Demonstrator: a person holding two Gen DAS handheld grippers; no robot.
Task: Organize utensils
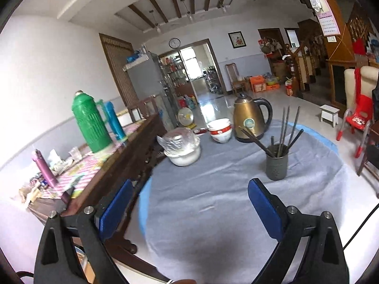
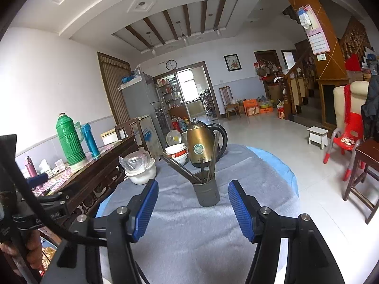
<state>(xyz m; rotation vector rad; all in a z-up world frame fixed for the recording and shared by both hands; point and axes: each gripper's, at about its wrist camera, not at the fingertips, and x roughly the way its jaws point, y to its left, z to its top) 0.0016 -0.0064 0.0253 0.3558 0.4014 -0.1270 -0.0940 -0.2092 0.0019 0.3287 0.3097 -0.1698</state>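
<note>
I am holding my left gripper [image 1: 189,203] and right gripper [image 2: 193,203] spread wide, gripping nothing. The chopsticks [image 2: 189,172] are standing in the grey holder [image 2: 206,193] on the bench [image 2: 213,232], before the kettle [image 2: 201,142].

Both hand-held grippers [image 1: 190,203] [image 2: 193,204] agape, empty
</note>
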